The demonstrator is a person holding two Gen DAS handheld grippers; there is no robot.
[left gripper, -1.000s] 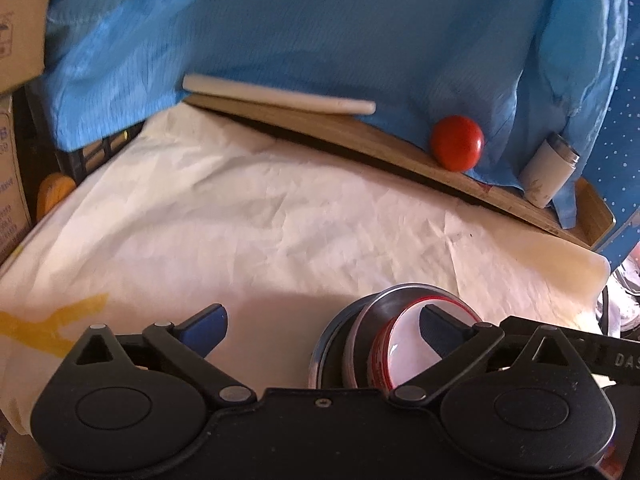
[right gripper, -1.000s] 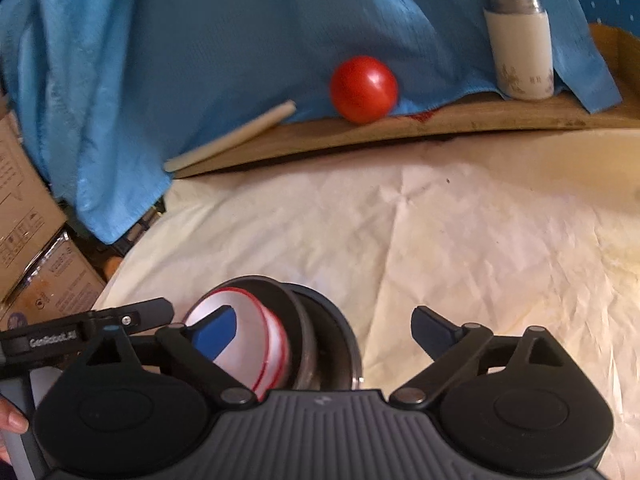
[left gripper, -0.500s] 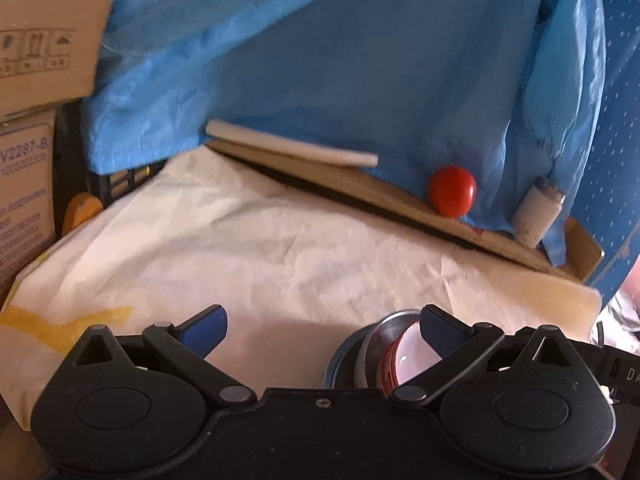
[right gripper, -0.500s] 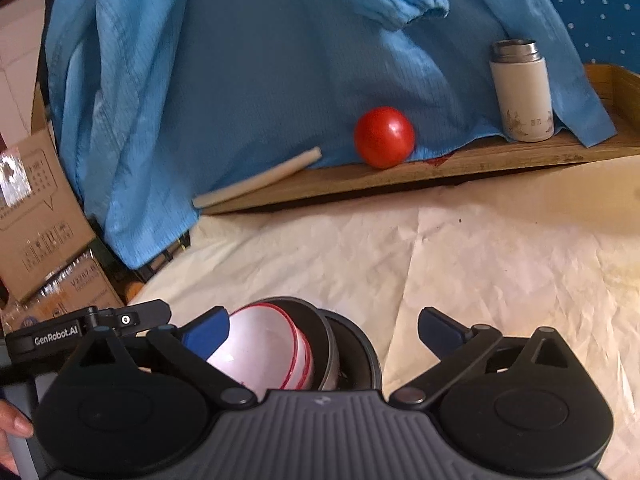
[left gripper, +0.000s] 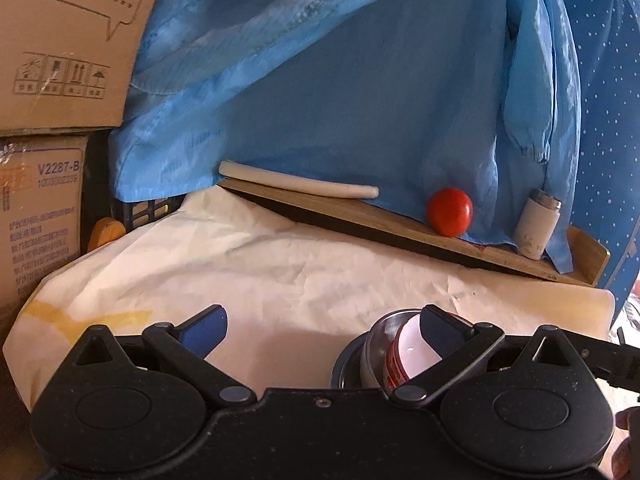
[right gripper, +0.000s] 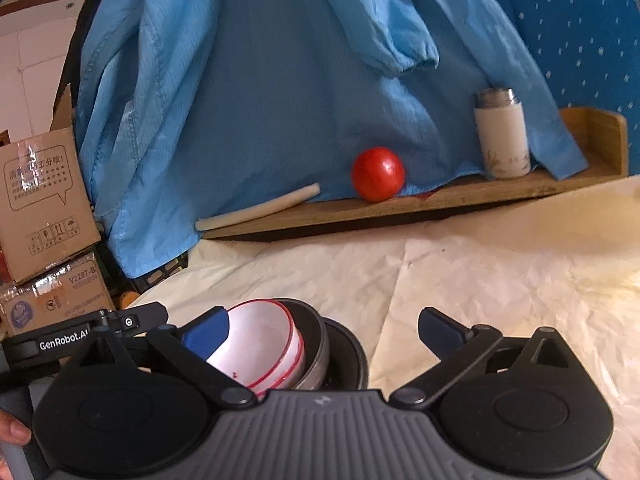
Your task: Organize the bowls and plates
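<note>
Three nested bowls rest on the cream cloth [left gripper: 280, 264]: a white bowl with a red rim [left gripper: 408, 354] [right gripper: 256, 344] inside a steel bowl [left gripper: 374, 340] [right gripper: 316, 344], inside a dark bowl [left gripper: 346, 366] [right gripper: 354, 356]. My left gripper [left gripper: 324, 328] is open, its right finger overlapping the white bowl. My right gripper [right gripper: 322, 330] is open wide, with the stack behind its left finger. Only bare cloth lies between either pair of fingers. Whether a finger touches the bowls I cannot tell.
At the back a wooden board [left gripper: 400, 224] carries a red tomato [left gripper: 449, 211] [right gripper: 378, 174], a white flask [left gripper: 536, 224] [right gripper: 502, 136] and a white stick [left gripper: 296, 184]. A blue garment [right gripper: 280, 80] hangs behind. Cardboard boxes [left gripper: 60, 40] stand at the left.
Both grippers have drawn back and tipped up, so the bowl stack sits lower in each view and more blue garment and boxes show. The right jaws opened slightly wider.
</note>
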